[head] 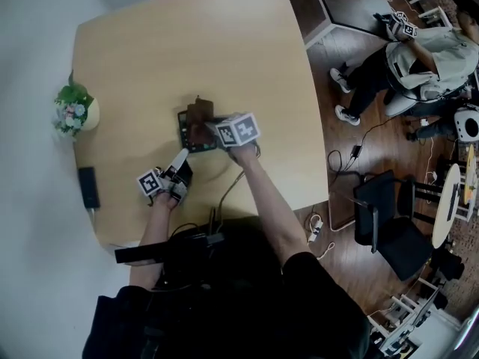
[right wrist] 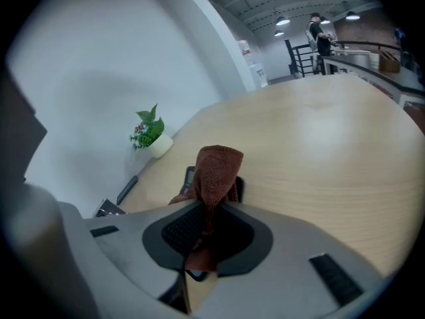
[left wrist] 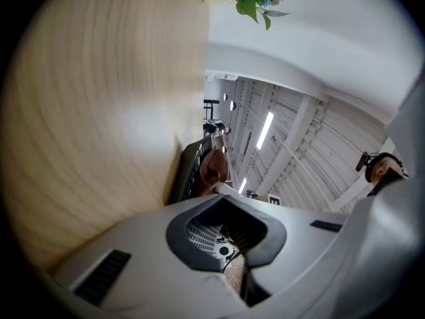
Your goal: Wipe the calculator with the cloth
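The right gripper [right wrist: 209, 208] is clamped on a brown cloth [right wrist: 216, 171], which drapes onto the black calculator [head: 185, 134] at the middle of the wooden table [head: 187, 43]. The left gripper [left wrist: 219, 198] lies near the calculator's front left with its jaws together and nothing between them. A small potted plant [head: 75, 111] and a flat black device [head: 88, 187] sit at the table's left edge, well apart.
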Motion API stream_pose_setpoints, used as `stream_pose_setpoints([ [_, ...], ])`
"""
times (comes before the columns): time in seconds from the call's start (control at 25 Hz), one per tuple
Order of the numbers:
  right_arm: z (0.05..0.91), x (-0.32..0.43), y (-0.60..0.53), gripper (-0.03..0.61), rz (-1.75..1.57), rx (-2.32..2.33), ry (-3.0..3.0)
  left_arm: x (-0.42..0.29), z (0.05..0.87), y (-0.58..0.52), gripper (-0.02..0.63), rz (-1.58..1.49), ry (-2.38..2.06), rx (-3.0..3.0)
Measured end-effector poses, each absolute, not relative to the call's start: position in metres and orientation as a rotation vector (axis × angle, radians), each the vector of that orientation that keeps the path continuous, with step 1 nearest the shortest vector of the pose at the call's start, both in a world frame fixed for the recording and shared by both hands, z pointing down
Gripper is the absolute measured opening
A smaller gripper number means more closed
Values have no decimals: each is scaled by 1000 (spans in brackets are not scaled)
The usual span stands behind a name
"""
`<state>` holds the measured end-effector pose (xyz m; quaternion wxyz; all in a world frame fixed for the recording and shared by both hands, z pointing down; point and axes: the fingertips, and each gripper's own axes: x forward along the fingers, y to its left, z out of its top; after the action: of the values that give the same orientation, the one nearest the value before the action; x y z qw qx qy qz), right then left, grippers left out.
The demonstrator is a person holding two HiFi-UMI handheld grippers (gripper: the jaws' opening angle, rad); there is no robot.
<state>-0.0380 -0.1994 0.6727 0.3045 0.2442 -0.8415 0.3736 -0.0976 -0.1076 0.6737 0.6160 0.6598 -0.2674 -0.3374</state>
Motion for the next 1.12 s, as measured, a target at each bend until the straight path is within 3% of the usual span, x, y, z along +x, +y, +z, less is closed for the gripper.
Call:
stream_pose_setpoints([
  [0.32, 676, 50, -216, 49, 974, 855, -2106, -93, 670, -106, 23, -788, -628, 1520],
  [0.56, 609, -30, -225, 50, 465, 706, -2292, -125, 670, -89, 12, -752, -725, 1531],
  [0.68, 630, -81, -201, 51, 219, 463, -2209, -138, 672, -81, 14, -768, -755, 1517],
  [0.88, 680, -110, -133, 49, 225, 168, -2056, -142, 669, -78, 17, -832, -729, 1528],
  [1.12, 695, -79, -59, 48, 438, -43, -1914, -145, 669, -77, 18, -846, -719, 1523],
])
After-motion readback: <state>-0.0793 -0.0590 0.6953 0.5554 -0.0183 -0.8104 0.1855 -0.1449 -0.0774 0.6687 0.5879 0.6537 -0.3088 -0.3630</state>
